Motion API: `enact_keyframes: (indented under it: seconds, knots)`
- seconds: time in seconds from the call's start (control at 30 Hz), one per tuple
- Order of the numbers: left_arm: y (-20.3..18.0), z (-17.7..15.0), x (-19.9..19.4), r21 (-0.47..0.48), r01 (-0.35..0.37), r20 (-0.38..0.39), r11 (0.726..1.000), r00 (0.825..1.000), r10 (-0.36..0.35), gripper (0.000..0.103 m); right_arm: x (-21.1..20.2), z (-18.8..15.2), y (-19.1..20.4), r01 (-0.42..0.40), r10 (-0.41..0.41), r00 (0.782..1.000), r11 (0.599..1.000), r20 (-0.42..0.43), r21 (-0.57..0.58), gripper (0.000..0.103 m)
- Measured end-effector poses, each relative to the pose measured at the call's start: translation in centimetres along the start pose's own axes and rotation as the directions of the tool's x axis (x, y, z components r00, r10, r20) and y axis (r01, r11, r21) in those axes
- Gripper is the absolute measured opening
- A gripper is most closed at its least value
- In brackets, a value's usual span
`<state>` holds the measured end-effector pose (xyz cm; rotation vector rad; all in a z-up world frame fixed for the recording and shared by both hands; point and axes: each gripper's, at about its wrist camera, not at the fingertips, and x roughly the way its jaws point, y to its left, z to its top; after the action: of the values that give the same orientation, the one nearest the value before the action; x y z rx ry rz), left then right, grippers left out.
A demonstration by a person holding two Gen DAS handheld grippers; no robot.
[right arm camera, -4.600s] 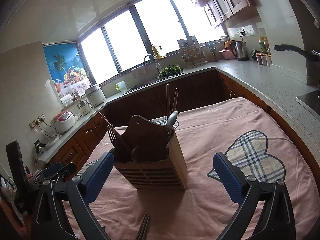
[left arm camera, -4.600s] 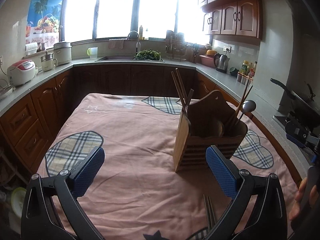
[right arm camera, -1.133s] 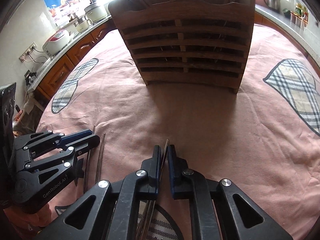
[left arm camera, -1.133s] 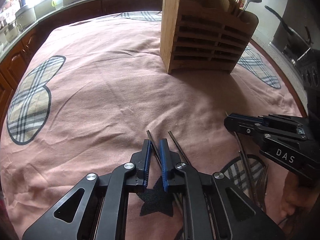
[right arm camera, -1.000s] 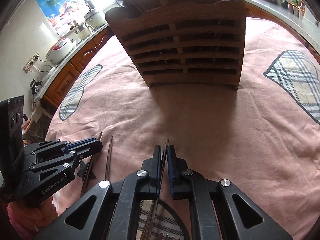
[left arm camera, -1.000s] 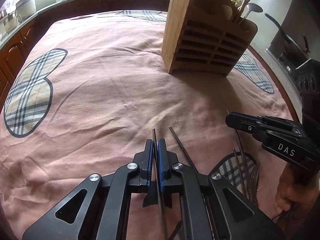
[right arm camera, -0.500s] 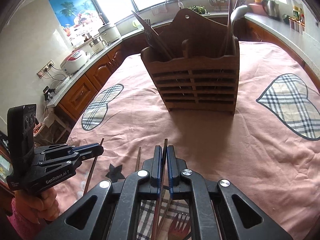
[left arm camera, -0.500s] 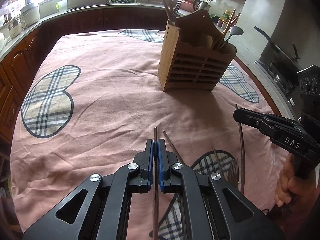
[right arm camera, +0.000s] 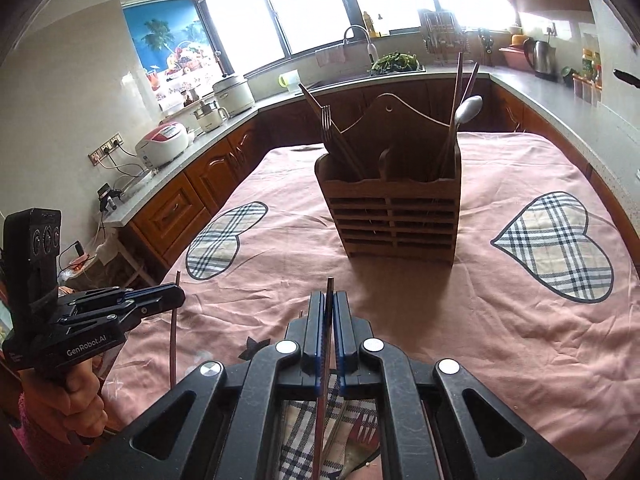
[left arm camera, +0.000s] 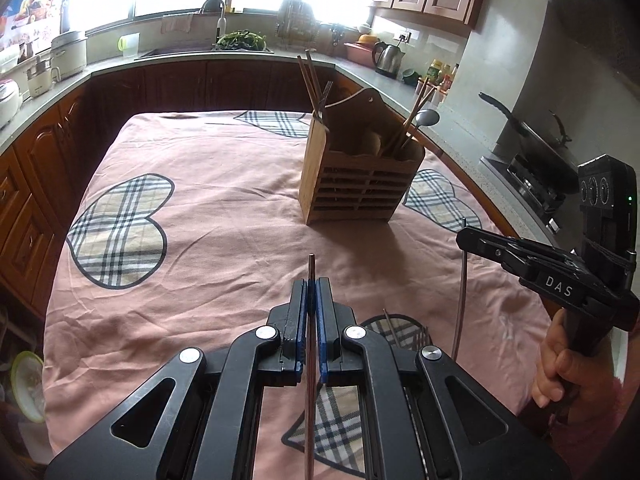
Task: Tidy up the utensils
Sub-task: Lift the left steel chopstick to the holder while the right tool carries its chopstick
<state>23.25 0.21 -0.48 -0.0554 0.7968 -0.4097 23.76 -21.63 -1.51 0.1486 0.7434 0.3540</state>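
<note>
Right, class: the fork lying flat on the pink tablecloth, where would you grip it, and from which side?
Fork: probably the neck behind the tines, from above, jaws straddling it; flat on the tablecloth, only its narrow edges are free.

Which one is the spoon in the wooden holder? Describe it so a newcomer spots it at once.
Start at the slatted wooden utensil holder standing on the pink cloth with plaid hearts. Look at its right-hand compartment as the right wrist view shows it, where long brown chopsticks rise. The spoon leans among them, the only piece with a rounded shiny metal bowl on top; the fork stands in the other compartment.
</note>
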Motion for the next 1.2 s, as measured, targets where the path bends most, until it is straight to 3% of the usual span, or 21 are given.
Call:
enact_keyframes:
  seconds: [0.5, 1.2]
  knots:
    - [-0.4, -0.3, -3.5, -0.014, 0.025, 0.083, 1.000, 0.996, -0.024, 0.004, -3.9, 0.1, 0.4, 0.001, 0.000, 0.996, 1.000, 0.091, -0.009, 0.004]
    - [-0.2, 1.6, -5.8, -0.061, 0.044, 0.221, 0.997, 0.975, -0.029, 0.004, -6.9, 1.7, -0.1, 0.011, -0.013, 0.978, 1.000, 0.208, 0.006, 0.004]
